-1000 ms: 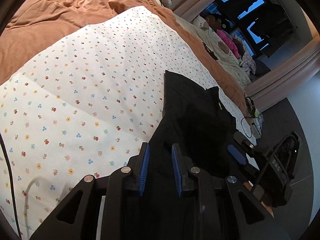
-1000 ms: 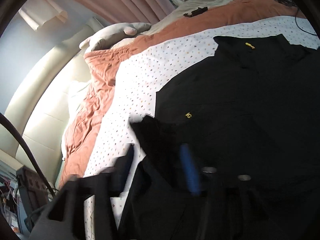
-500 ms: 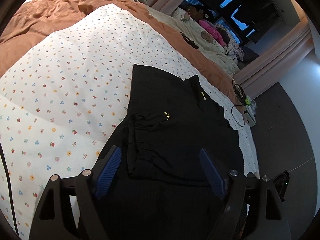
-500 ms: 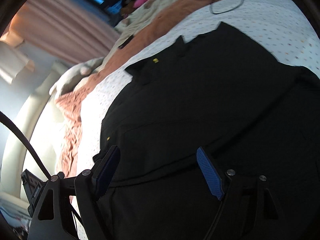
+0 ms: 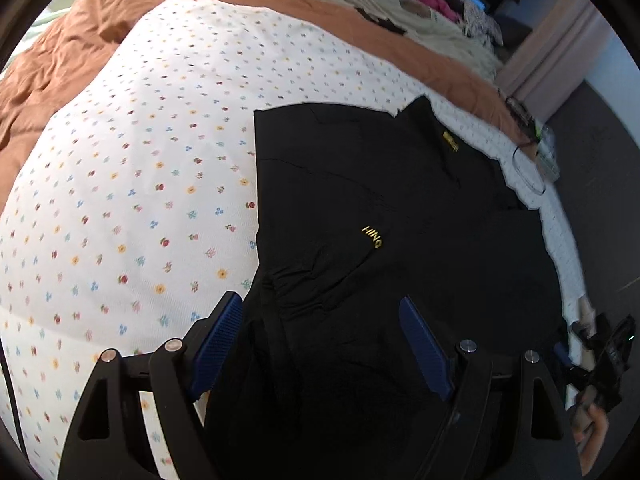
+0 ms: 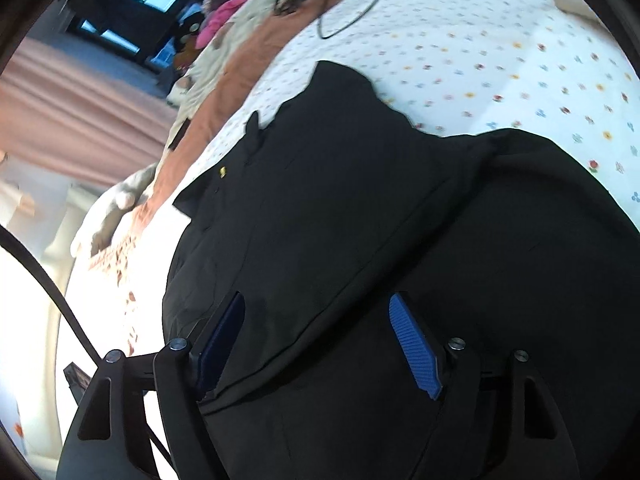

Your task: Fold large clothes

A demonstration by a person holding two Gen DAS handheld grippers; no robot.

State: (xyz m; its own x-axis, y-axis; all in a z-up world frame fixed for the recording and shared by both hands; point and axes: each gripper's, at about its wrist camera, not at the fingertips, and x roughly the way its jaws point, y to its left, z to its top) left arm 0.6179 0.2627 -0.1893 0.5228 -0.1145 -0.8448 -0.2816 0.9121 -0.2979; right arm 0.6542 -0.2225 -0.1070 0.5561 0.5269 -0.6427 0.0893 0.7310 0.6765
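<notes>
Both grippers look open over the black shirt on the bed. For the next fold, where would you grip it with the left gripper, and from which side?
Probably the bunched side edge of the black shirt, beside the floral sheet. The left gripper, jaws open, could come from the sheet side: the raised wrinkles there offer a pinchable ridge, while the middle lies flat.

A bed (image 5: pixel 120 200) is carrying a flower-dotted white sheet (image 5: pixel 140 140), and a black shirt (image 5: pixel 360 200) is lying flat on it beneath both spread claws.
</notes>
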